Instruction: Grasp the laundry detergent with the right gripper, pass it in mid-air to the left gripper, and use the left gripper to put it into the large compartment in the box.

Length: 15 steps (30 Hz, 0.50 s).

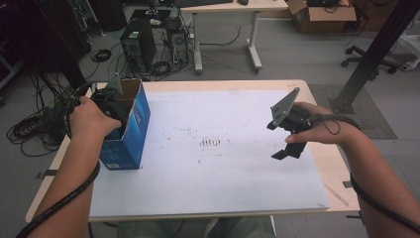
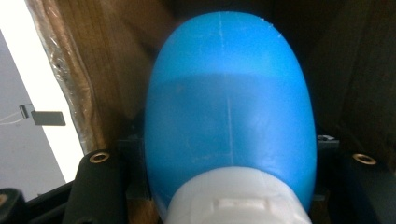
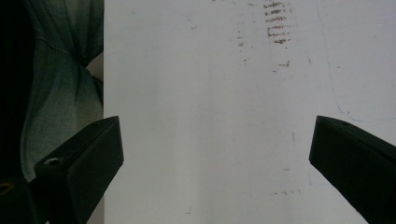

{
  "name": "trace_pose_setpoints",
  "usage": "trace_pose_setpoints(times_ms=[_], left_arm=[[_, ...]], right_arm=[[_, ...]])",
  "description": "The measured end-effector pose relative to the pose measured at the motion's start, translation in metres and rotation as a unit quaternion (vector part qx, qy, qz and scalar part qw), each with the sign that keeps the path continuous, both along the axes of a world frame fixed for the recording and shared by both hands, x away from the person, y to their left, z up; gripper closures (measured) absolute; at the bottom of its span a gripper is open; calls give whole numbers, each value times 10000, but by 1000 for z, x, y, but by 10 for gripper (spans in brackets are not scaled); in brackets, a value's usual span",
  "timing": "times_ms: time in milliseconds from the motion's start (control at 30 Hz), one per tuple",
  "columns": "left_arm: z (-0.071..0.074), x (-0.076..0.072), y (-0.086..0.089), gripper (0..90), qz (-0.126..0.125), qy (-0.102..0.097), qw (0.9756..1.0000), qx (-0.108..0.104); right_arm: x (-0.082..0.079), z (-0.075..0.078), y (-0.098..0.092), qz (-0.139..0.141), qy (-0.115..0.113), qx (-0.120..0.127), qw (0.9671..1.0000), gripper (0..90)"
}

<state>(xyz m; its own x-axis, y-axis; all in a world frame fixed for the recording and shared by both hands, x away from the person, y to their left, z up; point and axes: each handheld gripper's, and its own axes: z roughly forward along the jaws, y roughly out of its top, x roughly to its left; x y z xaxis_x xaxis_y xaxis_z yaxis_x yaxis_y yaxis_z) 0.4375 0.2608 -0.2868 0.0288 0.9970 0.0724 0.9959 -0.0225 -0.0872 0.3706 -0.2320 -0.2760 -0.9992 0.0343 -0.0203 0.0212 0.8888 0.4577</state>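
A blue bottle [image 2: 229, 107] with a white cap [image 2: 238, 200] sits between my left gripper's black fingers [image 2: 95, 186], cap end toward the camera. It is inside an open blue cardboard box [image 1: 133, 131] whose brown inner walls surround it. In the high view my left gripper [image 1: 114, 104] reaches down into that box at the table's left side, and it is shut on the bottle. My right gripper [image 1: 287, 148] hovers over the right part of the white board [image 1: 213, 178], and its jaws [image 3: 215, 154] stand wide open with nothing between them.
The white board [image 3: 210, 70] has brown smudges [image 1: 210, 143] near its middle. The wooden table's edge [image 1: 341, 193] runs just right of the board. Beyond the table, a computer tower [image 1: 138, 47], cables, a desk and an office chair base [image 1: 366, 62] are on the floor.
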Motion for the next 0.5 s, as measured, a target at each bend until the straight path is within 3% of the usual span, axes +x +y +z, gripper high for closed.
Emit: trace_pose_setpoints(times_ms=[400,500], left_arm=[[1,-1,-3,366,-123,20,9999,38],[3,-2,-2,357,-160,-54,9999,5]], right_arm=[[0,0,-2,-12,-22,30,10000,29],[0,-1,-3,-15,-20,34,10000,29]])
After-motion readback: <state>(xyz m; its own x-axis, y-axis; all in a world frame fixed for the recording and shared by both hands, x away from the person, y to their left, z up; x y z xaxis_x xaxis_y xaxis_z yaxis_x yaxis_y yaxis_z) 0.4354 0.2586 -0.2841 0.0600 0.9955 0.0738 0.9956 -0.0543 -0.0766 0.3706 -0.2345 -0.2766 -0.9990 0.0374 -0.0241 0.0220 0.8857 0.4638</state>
